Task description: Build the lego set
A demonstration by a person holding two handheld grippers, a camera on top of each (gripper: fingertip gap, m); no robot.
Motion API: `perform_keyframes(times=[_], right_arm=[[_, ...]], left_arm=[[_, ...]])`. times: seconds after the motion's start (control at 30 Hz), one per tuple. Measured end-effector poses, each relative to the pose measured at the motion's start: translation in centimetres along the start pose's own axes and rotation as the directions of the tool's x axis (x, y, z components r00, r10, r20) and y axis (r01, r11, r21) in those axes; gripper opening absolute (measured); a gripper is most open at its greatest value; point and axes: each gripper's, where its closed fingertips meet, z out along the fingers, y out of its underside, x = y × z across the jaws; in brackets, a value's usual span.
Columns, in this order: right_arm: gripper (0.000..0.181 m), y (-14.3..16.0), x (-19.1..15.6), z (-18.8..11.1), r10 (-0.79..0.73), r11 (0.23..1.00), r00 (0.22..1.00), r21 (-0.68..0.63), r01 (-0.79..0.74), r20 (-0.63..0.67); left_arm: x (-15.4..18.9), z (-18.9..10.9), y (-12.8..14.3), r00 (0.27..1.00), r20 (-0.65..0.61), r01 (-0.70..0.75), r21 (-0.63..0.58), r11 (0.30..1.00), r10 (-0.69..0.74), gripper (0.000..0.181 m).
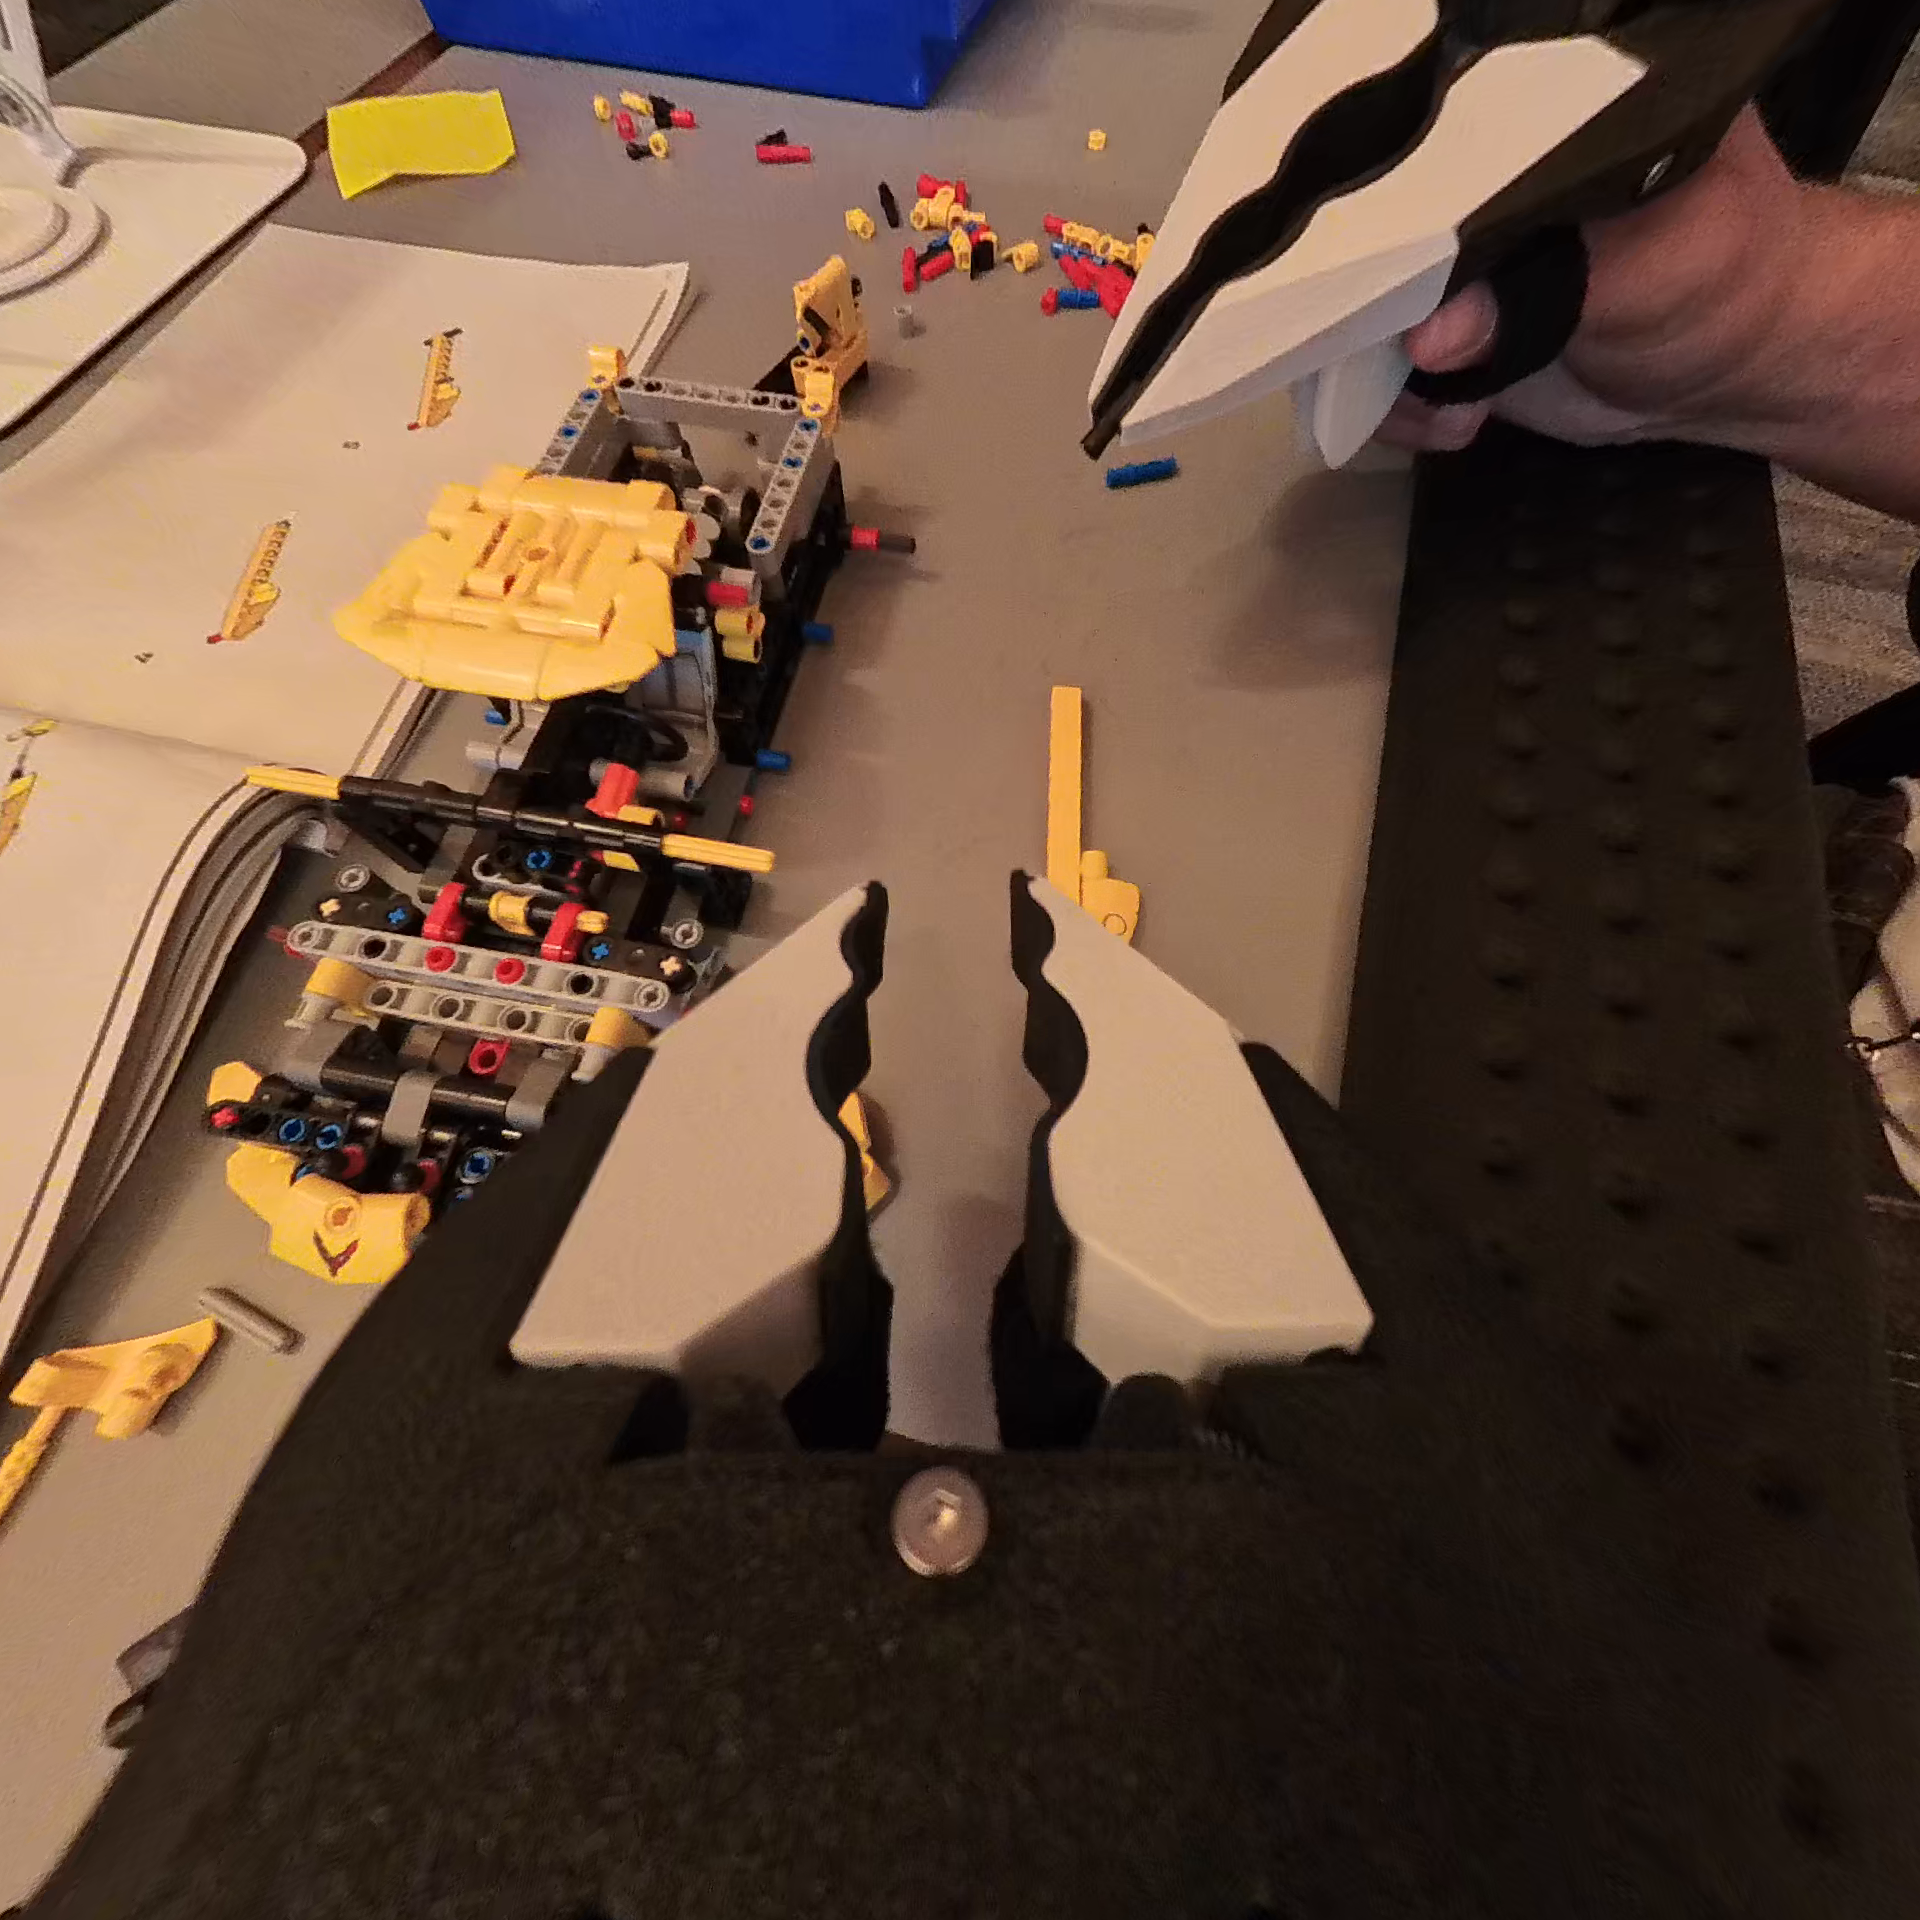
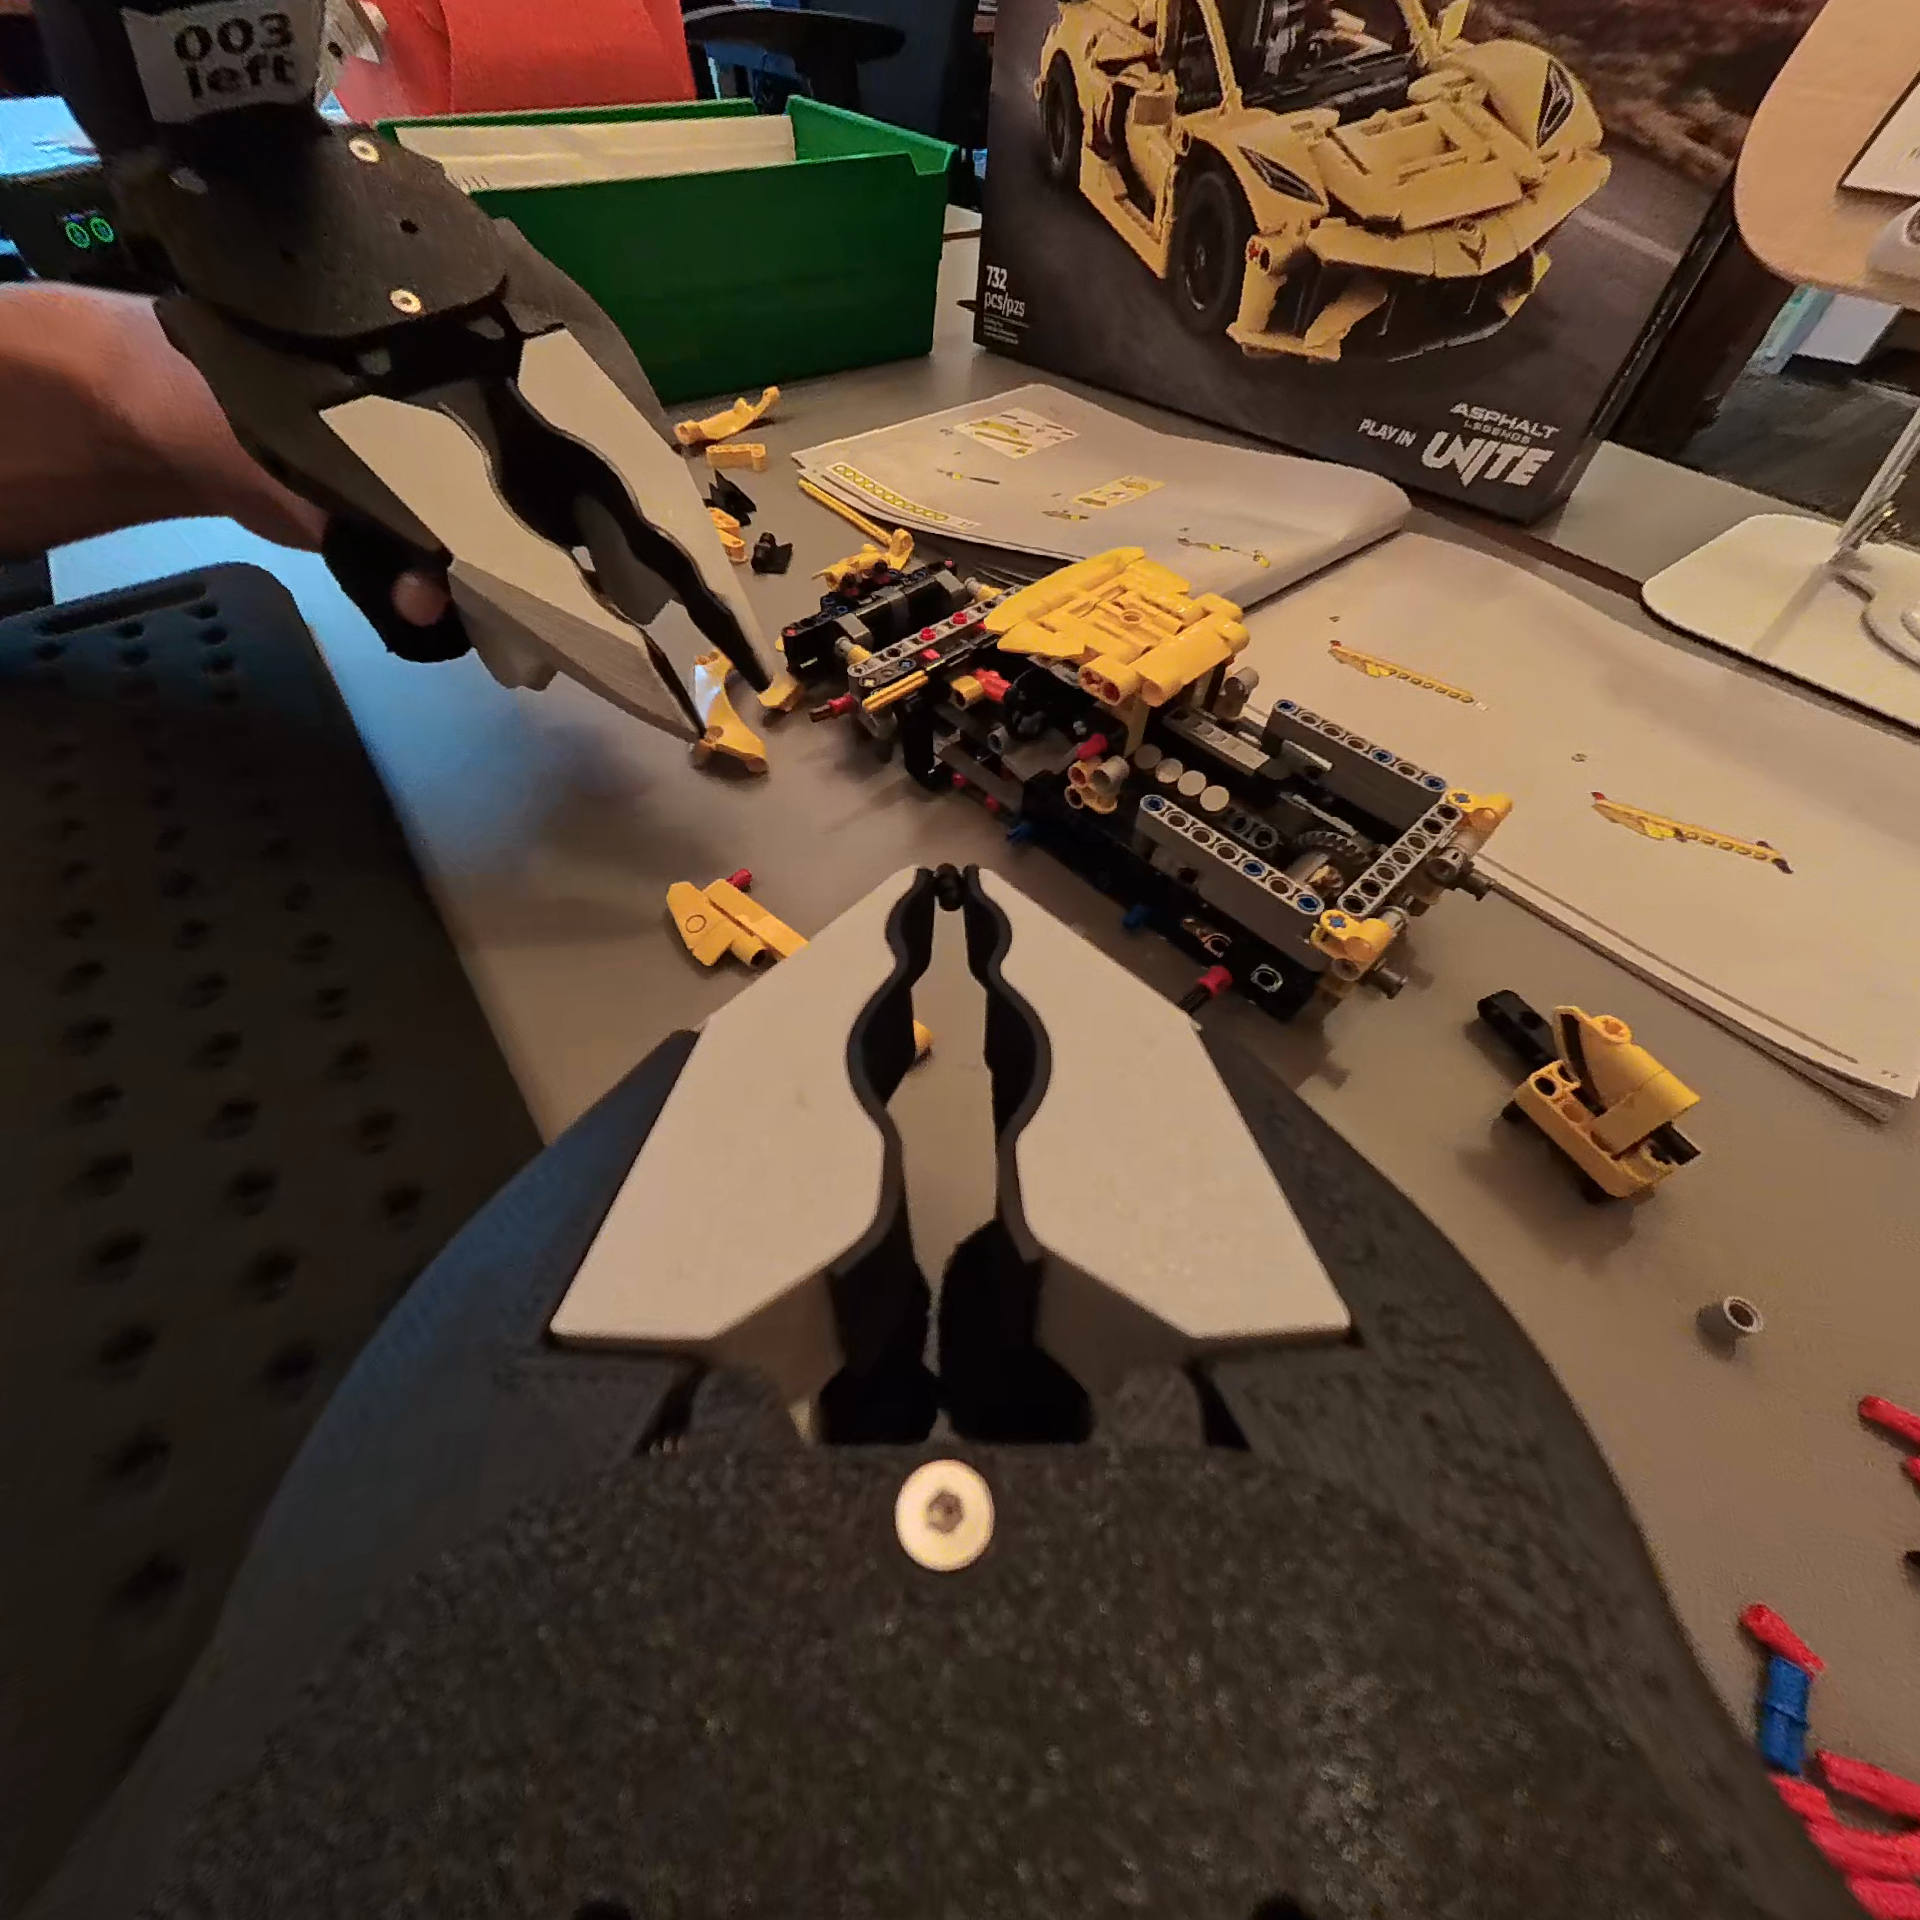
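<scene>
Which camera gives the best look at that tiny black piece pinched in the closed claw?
The right wrist view: the small black piece sits centred between the tips of the right claw. In the left wrist view that claw appears side-on at upper right, and the piece is barely distinguishable at its tip.
</scene>
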Motion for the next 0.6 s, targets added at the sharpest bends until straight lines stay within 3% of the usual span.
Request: perform_keyframes(times=[0.33, 0.43, 0.6], right_arm=[[0.005, -0.1, 0.2, -0.1, 0.022, 1.0, 1.0, 0.011, -0.022, 0.002], [0.005, -0.1, 0.2, -0.1, 0.023, 1.0, 1.0, 0.01, -0.023, 0.003], [0.005, -0.1, 0.2, -0.1, 0.02, 1.0, 1.0, 0.008, -0.02, 0.005]], left_arm=[[0.9, 0.6, 0.9, 0.998, -0.066, -0.011, -0.067, 0.998, 0.006, 0.024], [2.6, 0.5, 2.0, 0.984, -0.171, -0.07, -0.123, 0.99, 0.048, 0.033], [3.3, 1.1, 2.4, 0.96, -0.217, -0.211, -0.147, 0.966, 0.176, 0.041]])
